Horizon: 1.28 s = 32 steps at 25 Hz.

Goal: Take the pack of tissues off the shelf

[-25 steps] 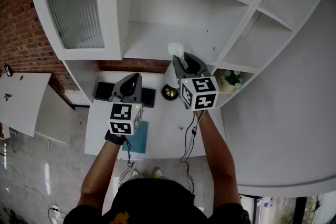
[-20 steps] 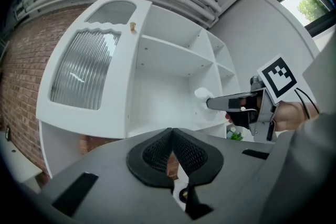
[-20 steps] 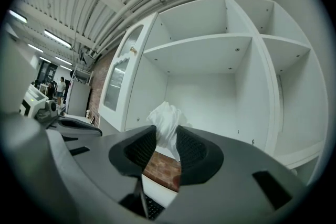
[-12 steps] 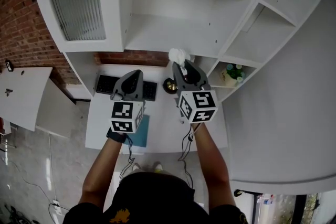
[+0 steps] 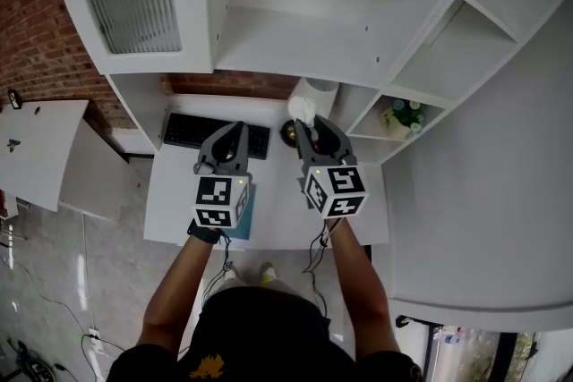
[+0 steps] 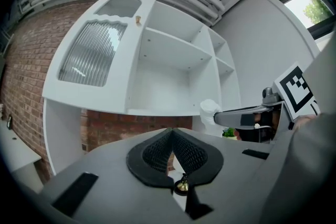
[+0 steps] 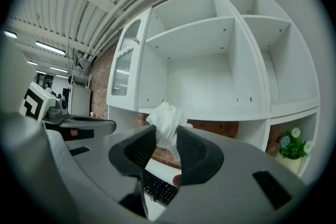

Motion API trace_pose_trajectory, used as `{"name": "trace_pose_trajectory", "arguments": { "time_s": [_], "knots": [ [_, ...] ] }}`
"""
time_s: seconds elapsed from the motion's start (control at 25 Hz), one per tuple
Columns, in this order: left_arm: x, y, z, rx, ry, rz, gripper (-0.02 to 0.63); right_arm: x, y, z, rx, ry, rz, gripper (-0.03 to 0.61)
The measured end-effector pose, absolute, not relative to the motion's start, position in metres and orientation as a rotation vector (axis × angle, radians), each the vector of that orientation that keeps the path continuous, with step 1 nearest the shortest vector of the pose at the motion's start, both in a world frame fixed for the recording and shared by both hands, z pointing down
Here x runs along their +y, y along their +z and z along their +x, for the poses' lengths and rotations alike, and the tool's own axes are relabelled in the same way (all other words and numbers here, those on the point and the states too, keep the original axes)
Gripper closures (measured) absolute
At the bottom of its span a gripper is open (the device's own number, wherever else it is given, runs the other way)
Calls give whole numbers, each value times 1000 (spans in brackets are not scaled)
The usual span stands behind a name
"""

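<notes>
Head view: both grippers are held out level over a white bench point(image 5: 277, 206) that stands under a white shelf unit point(image 5: 295, 45). The right gripper point(image 5: 309, 123) is seen clenched on the pack of tissues point(image 5: 303, 108), a white crumpled mass that sticks out beyond the gripper's tips. The pack is thus off the shelf and is carried in the air over the back of the bench, in front of a white cylinder point(image 5: 320, 91) that stands there. In the right gripper view the pack point(image 7: 165, 118) is pinched between the two dark ribbed pads point(image 7: 191, 152), and the open compartments of the shelf unit point(image 7: 210, 81) are shown bare behind it. The left gripper point(image 5: 236, 130) is held just beside the right one, over a black keyboard point(image 5: 190, 131). In the left gripper view its jaws are seen pressed together at the tips point(image 6: 171, 134) with nothing gripped between them. A small brass bell point(image 5: 288, 135) is seen on the bench between the keyboard and the cylinder. A blue mat point(image 5: 246, 224) lies near the front edge, partly covered by the left gripper's marker cube. A small potted plant point(image 5: 407, 114) is kept in the low compartment at the right. A ribbed glass door point(image 5: 130, 0) is fitted at the left of the unit, beside a brick wall point(image 5: 31, 31)
</notes>
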<state>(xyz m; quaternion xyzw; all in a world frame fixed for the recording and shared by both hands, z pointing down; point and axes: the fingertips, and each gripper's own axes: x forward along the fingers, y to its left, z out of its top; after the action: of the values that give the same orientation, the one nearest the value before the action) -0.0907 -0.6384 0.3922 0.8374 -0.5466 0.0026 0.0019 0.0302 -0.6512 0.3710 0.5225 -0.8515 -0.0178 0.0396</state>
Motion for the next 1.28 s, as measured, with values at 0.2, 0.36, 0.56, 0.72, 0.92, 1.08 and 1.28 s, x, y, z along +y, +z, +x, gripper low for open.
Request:
{"name": "trace_pose_trajectory", "arguments": {
  "time_s": [0.2, 0.36, 0.56, 0.72, 0.92, 1.08, 1.28],
  "knots": [
    [-643, 430, -86, -1693, 56, 2586, 603, -653, 411, 31, -2563, 21, 1574, 454],
    [-643, 475, -80, -1658, 117, 2535, 603, -649, 458, 32, -2496, 57, 1535, 453],
    [-642, 535, -75, -1617, 182, 2457, 603, -642, 521, 37, -2449, 205, 1506, 453],
    [-640, 581, -71, -1583, 225, 2417, 603, -637, 566, 48, -2403, 325, 1525, 453],
    [-639, 624, -57, -1549, 225, 2460, 603, -635, 627, 50, -2366, 415, 1529, 453],
    [-627, 670, -47, -1520, 299, 2437, 603, -615, 680, 47, -2310, 477, 1481, 453],
    [-613, 716, -44, -1486, 364, 2397, 603, -601, 730, 52, -2226, 586, 1495, 451]
  ]
}}
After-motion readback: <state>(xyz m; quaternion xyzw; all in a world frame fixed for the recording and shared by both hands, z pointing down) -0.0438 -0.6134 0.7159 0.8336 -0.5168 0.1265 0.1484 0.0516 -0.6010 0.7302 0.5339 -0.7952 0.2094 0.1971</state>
